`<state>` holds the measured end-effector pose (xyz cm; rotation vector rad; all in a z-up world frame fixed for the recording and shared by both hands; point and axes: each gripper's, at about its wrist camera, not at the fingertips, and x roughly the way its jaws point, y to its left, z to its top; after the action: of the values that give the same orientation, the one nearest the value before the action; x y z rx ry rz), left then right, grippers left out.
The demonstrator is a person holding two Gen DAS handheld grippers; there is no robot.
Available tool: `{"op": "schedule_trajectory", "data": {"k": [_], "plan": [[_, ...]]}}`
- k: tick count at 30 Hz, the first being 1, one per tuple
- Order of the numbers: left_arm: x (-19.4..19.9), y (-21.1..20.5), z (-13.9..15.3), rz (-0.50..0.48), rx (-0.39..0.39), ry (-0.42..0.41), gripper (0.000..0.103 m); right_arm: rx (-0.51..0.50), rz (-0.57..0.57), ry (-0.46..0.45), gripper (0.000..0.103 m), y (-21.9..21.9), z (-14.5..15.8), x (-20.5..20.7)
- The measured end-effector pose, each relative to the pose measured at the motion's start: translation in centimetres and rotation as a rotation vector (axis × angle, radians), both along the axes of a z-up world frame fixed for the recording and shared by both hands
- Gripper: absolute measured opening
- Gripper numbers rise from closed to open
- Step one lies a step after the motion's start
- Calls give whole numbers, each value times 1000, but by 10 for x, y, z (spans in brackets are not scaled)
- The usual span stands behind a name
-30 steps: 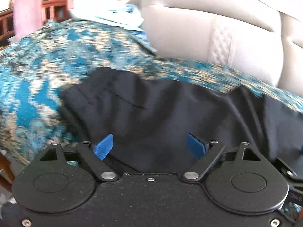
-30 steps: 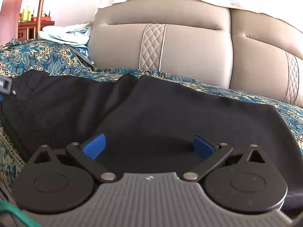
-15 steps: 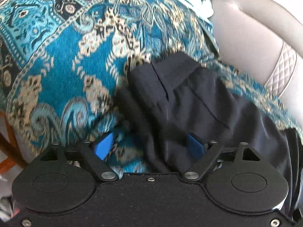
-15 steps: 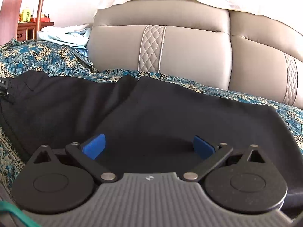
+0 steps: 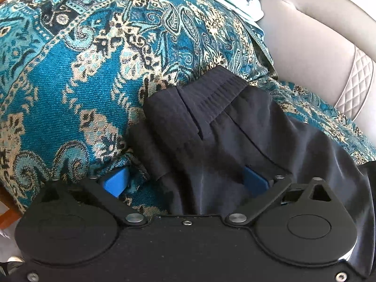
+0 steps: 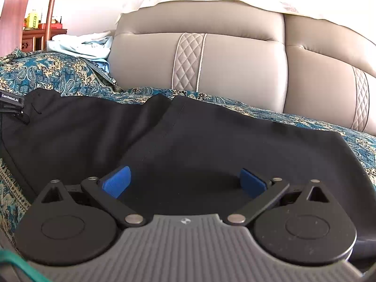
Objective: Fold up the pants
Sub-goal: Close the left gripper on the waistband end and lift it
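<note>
A: What is being seen around the jaws of the left gripper [image 5: 185, 181]?

B: The waistband end of the black pants [image 5: 211, 127] is being framed between them, with cloth bunched in the gap but pressed by neither blue pad. The jaws are being opened wide. To their left, only the teal patterned cover [image 5: 70, 82] is being shown, so open room is being left on that side; ahead and to the right, the way is being closed off by the beige sofa back [image 5: 312, 47].

A: And the right gripper [image 6: 185, 181]?

B: Its jaws are being held wide apart over flat black cloth [image 6: 211, 145], with nothing gripped. Ahead of them a hemmed edge is being shown running away toward the sofa back [image 6: 235, 63]. Pale blue clothes [image 6: 82, 47] are being seen far ahead on the left.

A: What is being found changed from a second ago?

B: The left view is being filled with the waistband and cover, where mostly flat cloth was being shown; the left jaws are being seen wider. The right view is being left unchanged.

A: How are the pants being laid?

B: Lengthwise across both grippers, the waistband pointing left, the legs spread toward the right.
</note>
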<state>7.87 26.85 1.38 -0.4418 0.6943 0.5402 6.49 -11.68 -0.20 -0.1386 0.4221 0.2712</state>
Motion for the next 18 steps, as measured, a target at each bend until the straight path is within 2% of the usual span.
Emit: {"op": "schedule_trajectory", "data": {"k": [1, 4, 5, 6, 10, 12, 15, 18], "plan": [[-1, 0, 1, 5, 1, -7, 92, 0, 0, 0, 103, 0, 0, 0], [-8, 0, 4, 19, -3, -25, 72, -1, 0, -1, 103, 0, 0, 0], [-14, -1, 6, 27, -10, -35, 61, -1, 1, -1, 103, 0, 0, 0], [-17, -1, 7, 33, -22, -44, 54, -1, 1, -1, 103, 0, 0, -1], [-22, 1, 10, 78, -37, -61, 33, -1, 0, -1, 103, 1, 0, 0], [-25, -2, 15, 82, -17, -76, 19, -1, 1, 0, 103, 1, 0, 0], [-29, -12, 29, 67, 21, -104, 14, -2, 5, 10, 103, 1, 1, 1], [-30, -25, 47, 39, 55, -146, 13, 4, 18, 49, 103, -1, 7, 5]]}}
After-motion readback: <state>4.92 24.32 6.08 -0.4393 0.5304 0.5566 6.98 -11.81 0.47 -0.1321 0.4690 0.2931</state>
